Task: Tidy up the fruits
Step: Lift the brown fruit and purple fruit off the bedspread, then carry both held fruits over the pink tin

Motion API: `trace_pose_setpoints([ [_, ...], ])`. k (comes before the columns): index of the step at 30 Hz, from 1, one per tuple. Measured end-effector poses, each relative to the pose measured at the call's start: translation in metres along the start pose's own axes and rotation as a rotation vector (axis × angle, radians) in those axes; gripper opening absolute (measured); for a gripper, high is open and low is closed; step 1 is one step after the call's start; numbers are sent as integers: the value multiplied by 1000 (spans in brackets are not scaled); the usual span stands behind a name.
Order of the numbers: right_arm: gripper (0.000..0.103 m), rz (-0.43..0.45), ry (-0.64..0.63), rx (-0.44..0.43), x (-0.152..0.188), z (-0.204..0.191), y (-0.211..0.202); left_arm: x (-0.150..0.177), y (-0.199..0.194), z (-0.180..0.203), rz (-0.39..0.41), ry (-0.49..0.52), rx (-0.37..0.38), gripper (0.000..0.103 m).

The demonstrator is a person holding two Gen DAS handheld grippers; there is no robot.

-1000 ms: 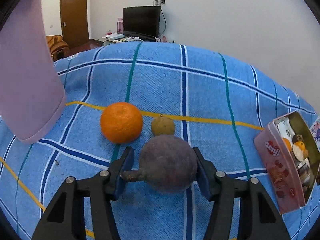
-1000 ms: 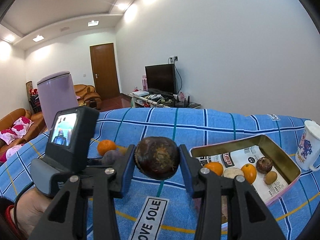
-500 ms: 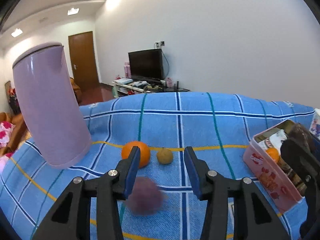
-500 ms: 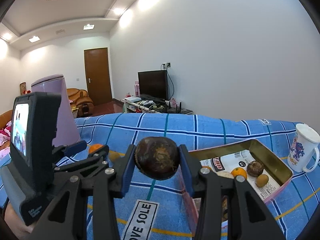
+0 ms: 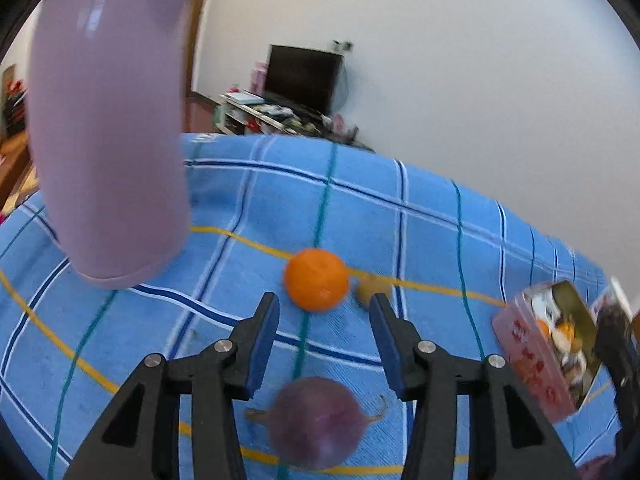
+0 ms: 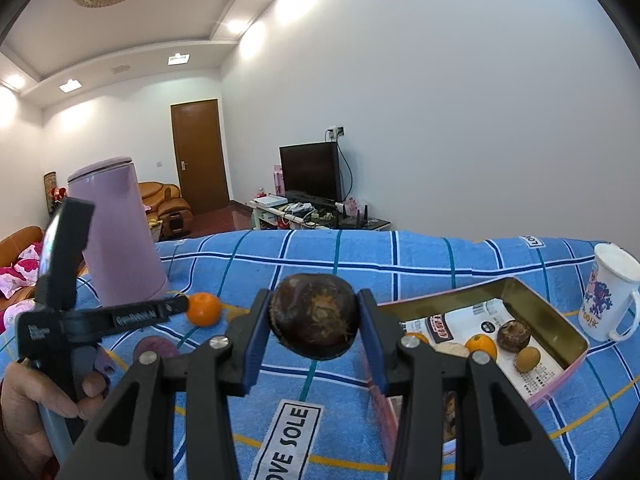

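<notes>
My left gripper (image 5: 323, 316) is open and empty, held above the blue checked cloth (image 5: 224, 288). A purple round fruit (image 5: 318, 422) lies on the cloth under it, nearer than the fingertips. An orange (image 5: 316, 279) and a small brown fruit (image 5: 372, 290) lie just beyond the fingertips. My right gripper (image 6: 314, 320) is shut on a dark brown round fruit (image 6: 315, 321), held above the cloth left of the pink tin box (image 6: 560, 376). The box holds an orange (image 6: 481, 346), a dark fruit (image 6: 514, 335) and a small brown fruit (image 6: 527, 359). The left gripper also shows in the right wrist view (image 6: 182, 303).
A tall lilac kettle (image 5: 108, 128) stands at the back left of the cloth. A white printed mug (image 6: 610, 298) stands right of the tin box. A "LOVE SOLE" label (image 6: 290, 438) is on the cloth in front. A TV stand and door lie beyond.
My left gripper let go of the purple fruit, opened and rose; the fruit now lies on the cloth below it. My right gripper stays shut on the dark fruit and has lifted slightly.
</notes>
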State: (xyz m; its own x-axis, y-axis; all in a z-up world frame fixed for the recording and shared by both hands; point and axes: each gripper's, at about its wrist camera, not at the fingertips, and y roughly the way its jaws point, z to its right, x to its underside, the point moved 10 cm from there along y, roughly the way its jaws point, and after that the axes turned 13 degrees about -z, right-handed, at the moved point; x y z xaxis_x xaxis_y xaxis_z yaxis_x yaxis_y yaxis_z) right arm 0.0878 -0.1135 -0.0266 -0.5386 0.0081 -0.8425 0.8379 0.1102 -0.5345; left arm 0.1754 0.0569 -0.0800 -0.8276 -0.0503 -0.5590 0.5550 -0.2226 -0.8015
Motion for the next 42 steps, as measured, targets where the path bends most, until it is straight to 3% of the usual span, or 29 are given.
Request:
trace_pose_setpoints([
  [5,46,-7,3,-5,0,1,2,16,-8,3,-49,27,-25,50],
  [7,46,-9,7,-11,0,1,2,19,-21,0,-32,29,-2,63],
  [8,46,-10,8,-15,0,0,2,22,-26,-5,-21,18,2,75],
  [9,46,-11,7,-18,0,0,2,25,-29,-9,-15,8,2,78],
  [16,46,-6,-5,-29,0,-4,1,54,-4,-12,-131,9,-4,79],
  [19,46,-11,-8,-29,2,-5,2,55,3,-8,-115,36,-36,79],
  [21,46,-15,-9,-28,2,-5,2,56,3,-5,-109,41,-6,67],
  [24,46,-22,-7,-44,3,-7,3,55,2,-3,-96,42,12,66],
  [29,46,-30,20,-169,4,-13,3,55,2,-2,-90,53,0,66],
  [35,46,-10,21,-219,2,-19,-5,49,-13,-1,-11,4,42,66],
  [42,46,3,-51,-131,3,-14,-14,40,-42,31,107,81,40,66],
])
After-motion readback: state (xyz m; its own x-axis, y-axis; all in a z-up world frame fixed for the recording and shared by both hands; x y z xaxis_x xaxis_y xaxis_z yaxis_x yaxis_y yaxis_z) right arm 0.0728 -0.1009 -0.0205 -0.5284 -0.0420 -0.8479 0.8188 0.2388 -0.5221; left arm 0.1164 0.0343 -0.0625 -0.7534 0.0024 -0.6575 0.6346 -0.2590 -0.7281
